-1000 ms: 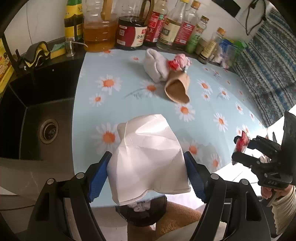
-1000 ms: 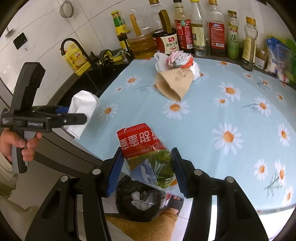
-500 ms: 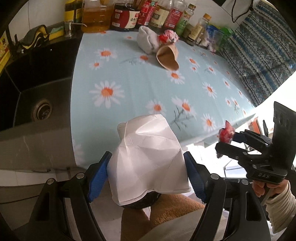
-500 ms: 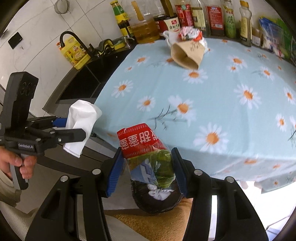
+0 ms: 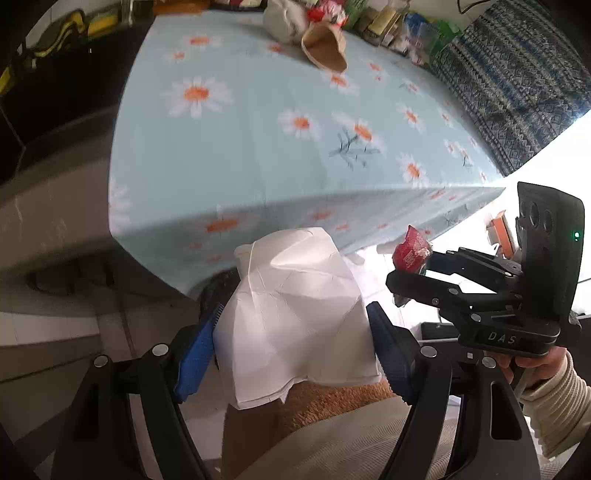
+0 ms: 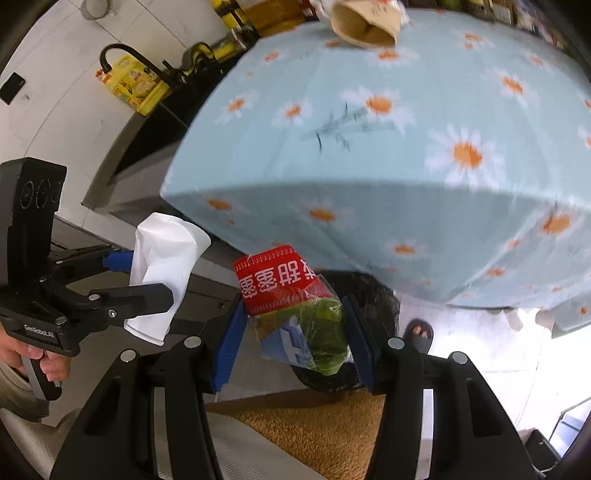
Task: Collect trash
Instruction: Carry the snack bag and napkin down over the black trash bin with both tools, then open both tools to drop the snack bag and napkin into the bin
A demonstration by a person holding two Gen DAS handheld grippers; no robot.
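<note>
A crumpled white paper cup [image 5: 295, 317] is clamped by the left gripper [image 5: 295, 332], a red-topped snack wrapper [image 6: 295, 306] by the right gripper [image 6: 295, 332], with a black bin [image 6: 373, 295] at one o'clock.

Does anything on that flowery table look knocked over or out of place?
Yes: a brown paper cup lies on its side at the far end of the daisy tablecloth, mouth open, beside crumpled wrappers; it looks like leftover trash.

Both wrist views look forward from below, sharing the daisy tablecloth [image 5: 258, 155].
</note>
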